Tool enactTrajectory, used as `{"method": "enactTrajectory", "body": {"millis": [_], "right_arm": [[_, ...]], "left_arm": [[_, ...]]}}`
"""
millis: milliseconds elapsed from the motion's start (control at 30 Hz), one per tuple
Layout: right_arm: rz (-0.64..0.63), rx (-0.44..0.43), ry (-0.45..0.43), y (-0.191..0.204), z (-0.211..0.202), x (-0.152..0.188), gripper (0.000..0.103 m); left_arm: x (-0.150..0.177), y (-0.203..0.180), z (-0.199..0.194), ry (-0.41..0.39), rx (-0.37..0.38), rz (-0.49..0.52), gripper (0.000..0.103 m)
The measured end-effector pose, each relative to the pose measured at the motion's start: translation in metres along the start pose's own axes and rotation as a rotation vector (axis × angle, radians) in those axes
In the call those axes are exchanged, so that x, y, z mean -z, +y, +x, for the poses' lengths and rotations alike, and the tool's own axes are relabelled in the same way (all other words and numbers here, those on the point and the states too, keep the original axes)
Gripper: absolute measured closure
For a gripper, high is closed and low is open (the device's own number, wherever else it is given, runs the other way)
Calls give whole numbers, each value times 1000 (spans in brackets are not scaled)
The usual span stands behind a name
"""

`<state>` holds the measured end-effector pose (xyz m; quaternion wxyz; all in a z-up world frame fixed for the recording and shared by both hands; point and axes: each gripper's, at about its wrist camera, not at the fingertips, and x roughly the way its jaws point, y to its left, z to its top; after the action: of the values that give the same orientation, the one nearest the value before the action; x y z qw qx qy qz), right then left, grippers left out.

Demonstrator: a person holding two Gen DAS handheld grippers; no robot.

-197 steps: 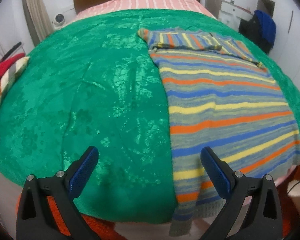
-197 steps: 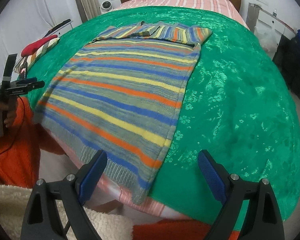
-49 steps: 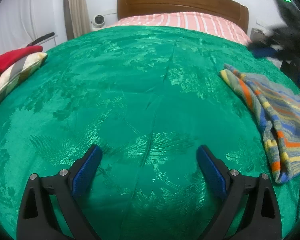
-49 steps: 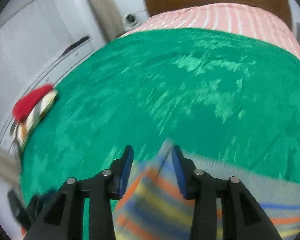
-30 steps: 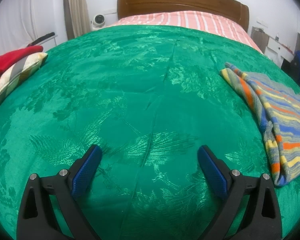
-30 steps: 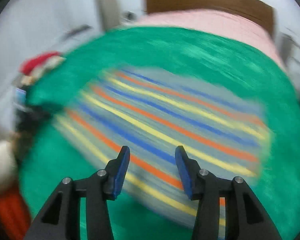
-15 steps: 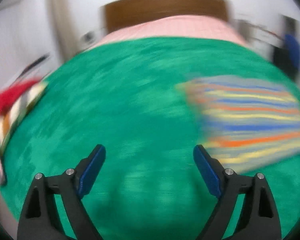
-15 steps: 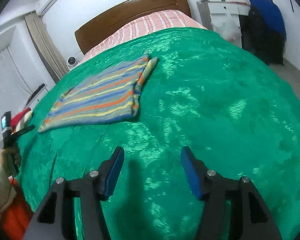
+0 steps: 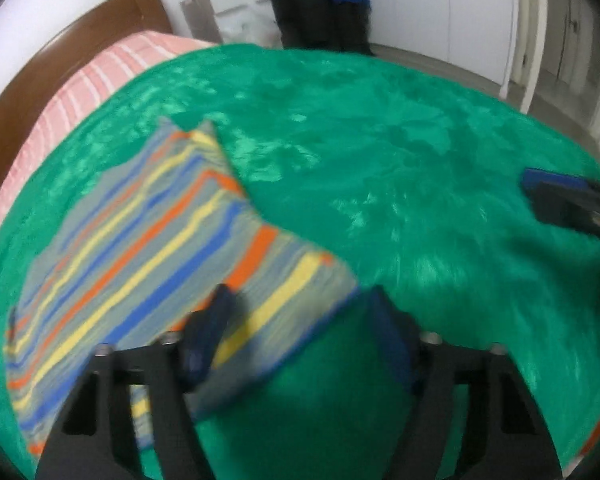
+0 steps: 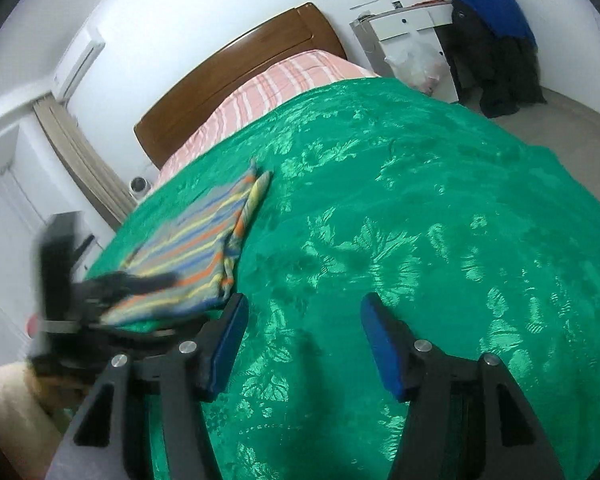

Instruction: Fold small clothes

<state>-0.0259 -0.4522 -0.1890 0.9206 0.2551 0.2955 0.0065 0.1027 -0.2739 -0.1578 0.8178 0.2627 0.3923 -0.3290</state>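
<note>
The striped sweater lies on the green bedspread, on the left half of the bed, near the pink striped sheet at the head end. It looks folded into a neat flat rectangle, with a thick doubled edge on its right side. So the folding looks mostly done. It may need 1 more fold to be small, or just a little tidying.

The left gripper is right at the near corner of the sweater. Its jaws are apart, with the corner between them, but the picture is blurry, so I cannot tell if they touch the cloth. The right gripper is over bare bedspread, beside the sweater. Its jaws are wide apart and hold nothing.

There is lots of free green bed to the right of the sweater. The near corner sits close to the bed's edge, so it could slip off there.
</note>
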Motion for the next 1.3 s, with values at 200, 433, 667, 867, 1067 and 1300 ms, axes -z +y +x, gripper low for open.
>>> {"method": "enactTrajectory", "body": {"millis": [200,433,667,867,1067,1300], "right_arm": [[-7,-22,11,1,2,-1,44],[24,-219,316,41,91,-95,44],[165,-288,560,60,257,-133,49],[66,-258,471,106,256,-141,92],[-129,-297,457,215,254,-146,92],[-264,-339,523,336,304,-99,92]], "left_arm": [[10,11,-14,-95,4,-113,93],[12,12,-19,-138,29,-136,93],[24,30,-38,-182,88,-228,94],[52,84,-76,-272,144,-436,95],[108,158,-125,-336,109,-653,95],[191,249,-140,-303,25,-928,95]]}}
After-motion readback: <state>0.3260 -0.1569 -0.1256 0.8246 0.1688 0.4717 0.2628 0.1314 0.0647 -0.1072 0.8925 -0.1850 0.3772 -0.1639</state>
